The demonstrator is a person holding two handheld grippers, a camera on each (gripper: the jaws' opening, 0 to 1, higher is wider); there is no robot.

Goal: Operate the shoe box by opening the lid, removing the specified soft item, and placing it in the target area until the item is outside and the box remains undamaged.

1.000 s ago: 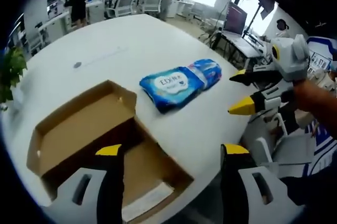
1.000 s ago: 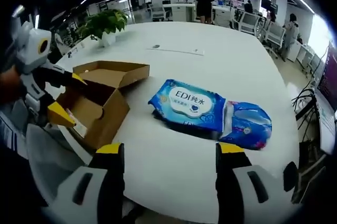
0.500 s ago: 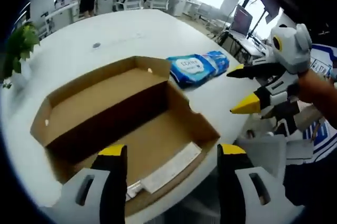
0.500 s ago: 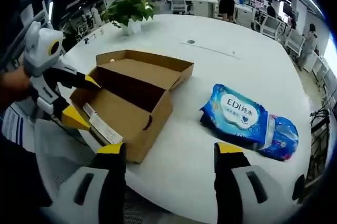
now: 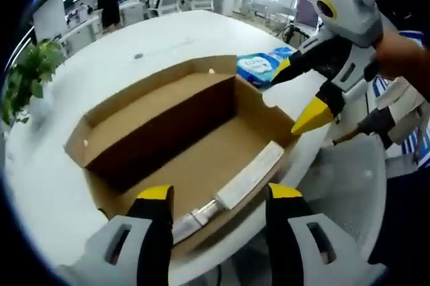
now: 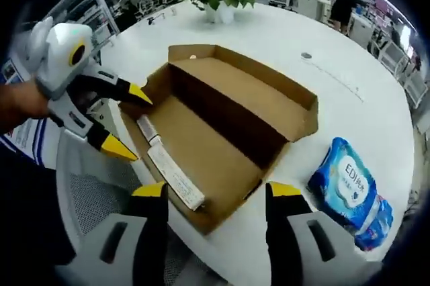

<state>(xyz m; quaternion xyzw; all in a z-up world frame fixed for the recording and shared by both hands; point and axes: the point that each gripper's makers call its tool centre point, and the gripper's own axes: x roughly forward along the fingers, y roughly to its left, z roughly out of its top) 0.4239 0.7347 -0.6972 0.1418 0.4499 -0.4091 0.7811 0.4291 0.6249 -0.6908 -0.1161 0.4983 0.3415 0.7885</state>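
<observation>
on white table point(image 6: 282, 37), one open shoe box point(image 6: 222, 131), one wipes pack point(image 6: 351, 188), two tools point(image 5: 213, 195) point(image 6: 216, 192) spread

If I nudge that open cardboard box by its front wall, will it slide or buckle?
The shoe box looks nearly empty, so it probably slides easily on the smooth white table. Its thin front wall may flex inward first. Both grippers stand open.
</observation>
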